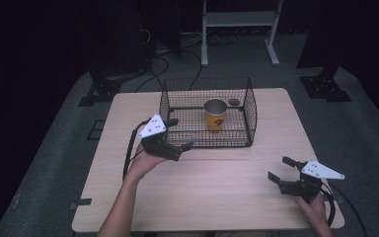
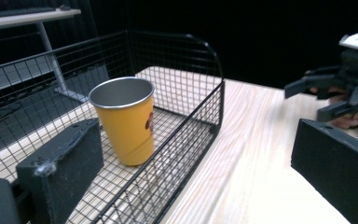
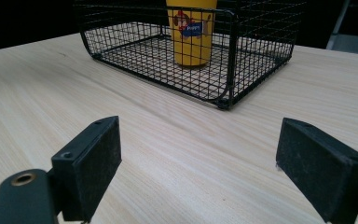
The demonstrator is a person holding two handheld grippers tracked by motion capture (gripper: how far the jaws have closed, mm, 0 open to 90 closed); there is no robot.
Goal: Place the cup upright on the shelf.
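1. The left hand (image 1: 145,160) comes up from the bottom edge of the high view, forearm angled toward the basket, and carries the left gripper (image 1: 178,134) at the basket's near left corner.
2. The left gripper's jaws stand wide apart and hold nothing. In the left gripper view one jaw sits over the basket floor inside the wire wall, and the other is outside it over the bare desk (image 2: 261,154), so they straddle the basket's near wall.
3. The yellow cup (image 2: 128,121) stands upright on the floor of the wire basket (image 1: 250,106), roughly mid-basket, well apart from the left gripper's jaws.
4. The cup's long axis runs vertical, its open metal-lined mouth facing up and its narrower base down. A printed picture on its side faces the person in the right gripper view.
5. A small dark round thing (image 1: 234,102) lies by the basket's far wall; what it is cannot be made out in the dim high view.
6. The right hand (image 1: 317,210) rests low at the desk's near right corner, holding the right gripper (image 1: 282,169) level, pointed toward the basket.
7. The right gripper's jaws are spread wide over bare wood, gripping nothing, well apart from the basket.
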